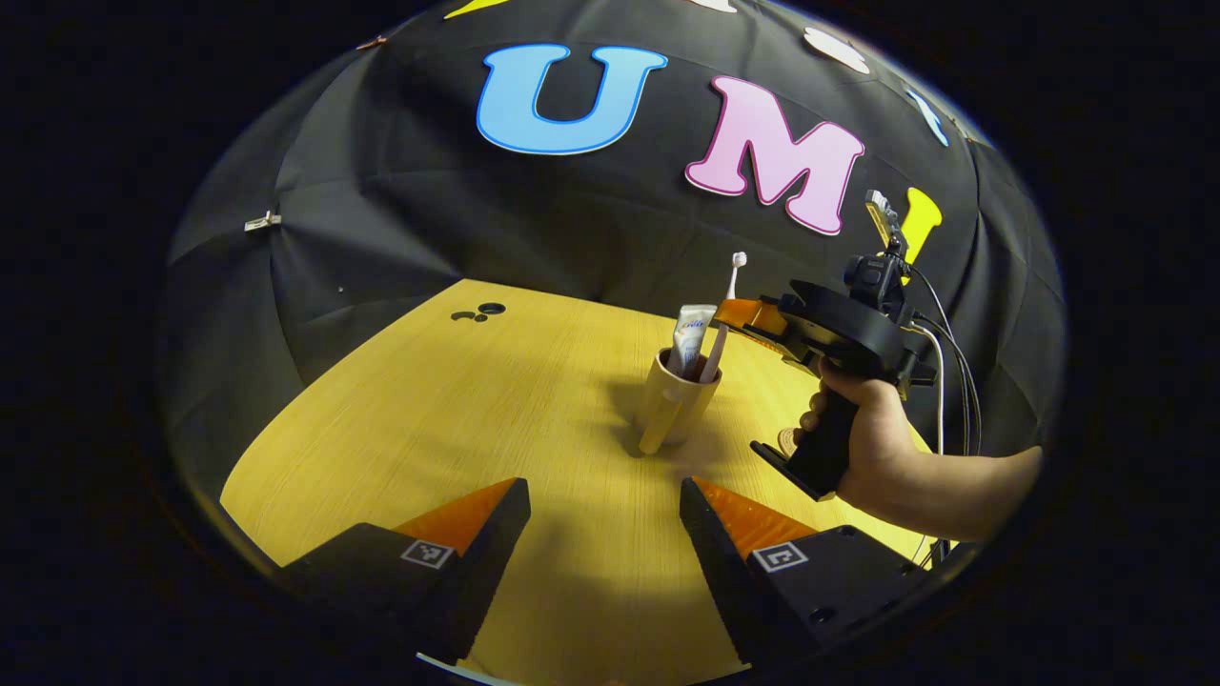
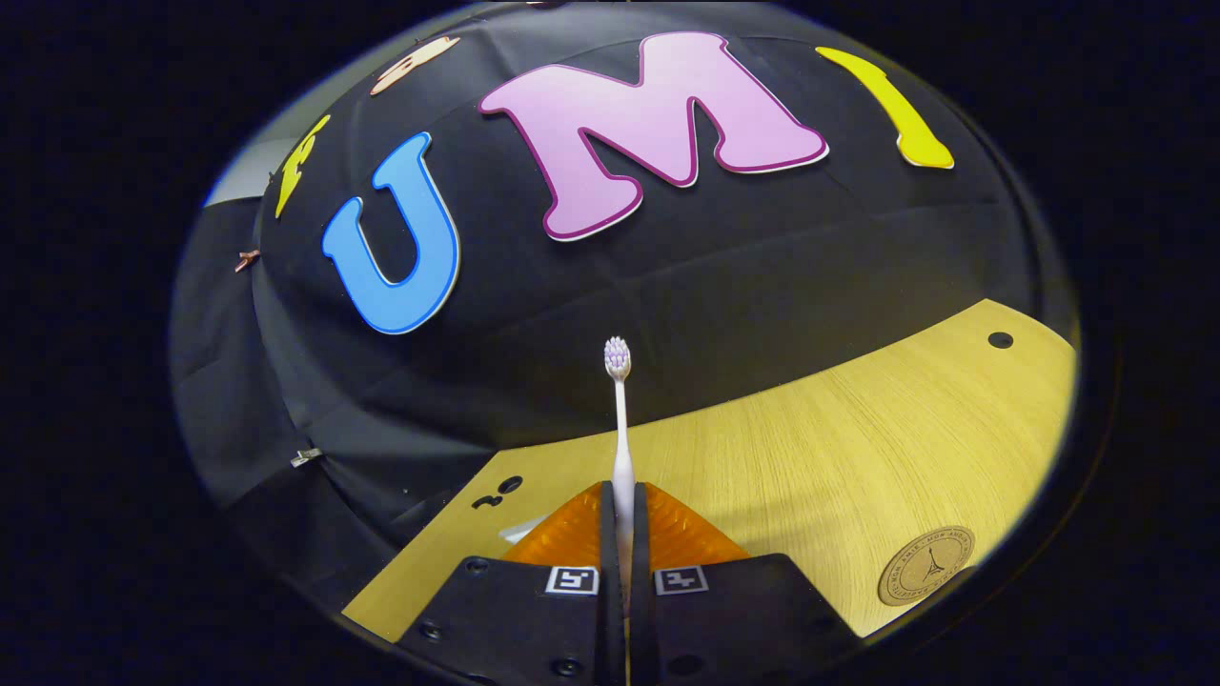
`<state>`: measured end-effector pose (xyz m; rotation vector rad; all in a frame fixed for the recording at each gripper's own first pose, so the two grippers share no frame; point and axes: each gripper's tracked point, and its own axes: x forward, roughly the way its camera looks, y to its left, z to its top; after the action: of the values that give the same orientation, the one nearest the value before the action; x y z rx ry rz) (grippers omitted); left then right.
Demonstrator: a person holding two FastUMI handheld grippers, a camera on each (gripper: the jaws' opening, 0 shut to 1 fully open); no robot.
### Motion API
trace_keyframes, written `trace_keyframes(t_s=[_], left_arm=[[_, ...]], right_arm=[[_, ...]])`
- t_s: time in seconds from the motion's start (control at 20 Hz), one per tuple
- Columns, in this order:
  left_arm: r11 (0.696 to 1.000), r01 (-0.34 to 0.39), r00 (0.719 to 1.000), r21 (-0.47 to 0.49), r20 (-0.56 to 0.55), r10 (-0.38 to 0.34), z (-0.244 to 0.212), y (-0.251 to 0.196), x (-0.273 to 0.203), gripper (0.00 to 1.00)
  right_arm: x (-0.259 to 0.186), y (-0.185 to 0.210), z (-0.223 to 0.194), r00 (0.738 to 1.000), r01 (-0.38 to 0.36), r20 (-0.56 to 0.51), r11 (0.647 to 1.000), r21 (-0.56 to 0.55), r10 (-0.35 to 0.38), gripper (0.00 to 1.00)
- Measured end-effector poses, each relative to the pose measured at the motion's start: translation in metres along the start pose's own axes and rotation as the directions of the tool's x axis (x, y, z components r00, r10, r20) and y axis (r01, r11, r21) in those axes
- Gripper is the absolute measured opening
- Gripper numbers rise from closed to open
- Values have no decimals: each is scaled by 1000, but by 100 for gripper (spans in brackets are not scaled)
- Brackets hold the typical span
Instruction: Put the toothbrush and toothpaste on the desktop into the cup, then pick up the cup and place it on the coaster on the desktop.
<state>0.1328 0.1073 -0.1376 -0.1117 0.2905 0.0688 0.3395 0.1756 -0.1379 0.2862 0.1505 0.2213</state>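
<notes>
A tan cup (image 1: 675, 404) with a handle stands on the wooden desktop (image 1: 477, 410). Inside it lean a white toothpaste tube (image 1: 690, 335) and a white toothbrush (image 1: 721, 314), head up. My right gripper (image 1: 739, 314), held by a hand (image 1: 872, 443), reaches in from the right and pinches the brush shaft above the cup. In the right gripper view the toothbrush (image 2: 620, 429) rises between the closed fingers of my right gripper (image 2: 622, 519). A round cork coaster (image 2: 926, 566) lies on the desk at lower right. My left gripper (image 1: 602, 505) hovers open in front of the cup.
Dark cable holes (image 1: 481, 312) mark the desktop's far left corner, and another hole (image 2: 1000, 339) sits near its far right. Black cloth walls close in behind the desk. A cable (image 1: 939, 381) trails from the right gripper.
</notes>
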Motion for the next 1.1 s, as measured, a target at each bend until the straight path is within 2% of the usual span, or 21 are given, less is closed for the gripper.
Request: trace_keyframes(t_s=[0.25, 0.45, 0.55, 0.6, 0.65, 0.7, 0.85, 1.0, 1.1], left_arm=[[1000, 6, 999, 0, -38, -6, -20, -2, 3, 98], [1000, 14, 999, 2, -48, -14, -23, -6, 3, 98], [1000, 19, 999, 7, -45, -18, -21, -8, 1, 98], [1000, 23, 999, 10, -41, -22, -18, -10, 0, 98], [1000, 28, 999, 14, -39, -28, -14, -11, 0, 98], [999, 31, 999, 20, -38, -31, -9, -12, 3, 98], [998, 51, 998, 48, -29, -50, 9, -18, 15, 98], [991, 120, 992, 59, -55, -116, 21, -30, 27, 98], [987, 140, 988, 78, -73, -134, 31, -32, 38, 98]], right_arm=[[-3, -4, -7, 1000, 18, 22, 1000, -17, -17, 10], [-11, -2, 2, 999, 18, 41, 1000, -19, -17, 24], [-18, -6, 9, 999, 18, 49, 1000, -11, -18, 36], [-23, -10, 14, 998, 23, 52, 1000, -5, -23, 56], [-28, -17, 22, 998, 33, 58, 999, -3, -33, 82], [-33, -27, 29, 997, 47, 68, 999, -4, -47, 96], [-53, -63, 59, 989, 109, 105, 994, -18, -107, 98], [-71, -106, 83, 976, 178, 126, 984, -17, -175, 98], [-85, -137, 95, 967, 223, 129, 975, -21, -218, 98]])
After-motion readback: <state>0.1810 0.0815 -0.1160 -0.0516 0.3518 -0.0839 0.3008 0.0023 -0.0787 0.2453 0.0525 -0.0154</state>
